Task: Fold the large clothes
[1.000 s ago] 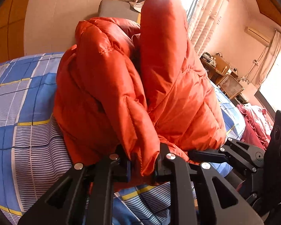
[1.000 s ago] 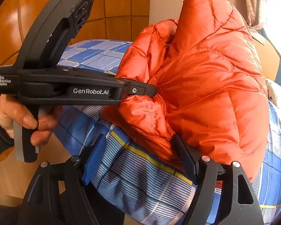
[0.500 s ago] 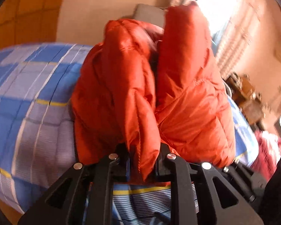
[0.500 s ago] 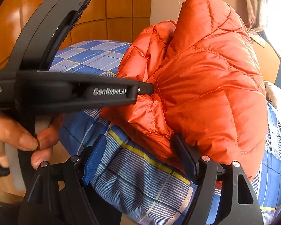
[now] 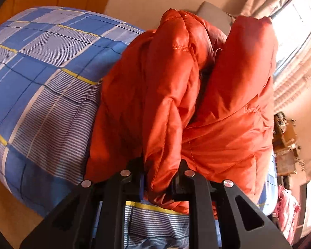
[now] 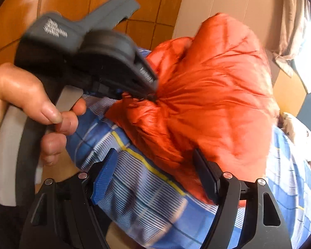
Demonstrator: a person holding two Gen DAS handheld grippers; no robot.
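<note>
Now | left claw (image 5: 161,178) pinching orange jacket (image 5: 228,103) fold | right claw (image 6: 155,178) wide, opening, over bedspread (image 6: 134,186)

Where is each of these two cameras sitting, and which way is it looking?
Left wrist: rides on the left tongs, looking down along them at the orange puffy jacket they pinch; only the tongs' black fingers show.
Right wrist: rides on the right tongs, whose jaws are opening with only bedspread between them, facing the jacket; the person's hand holding the left tongs shows.
Shared: the jacket and the blue checked bedspread.
</note>
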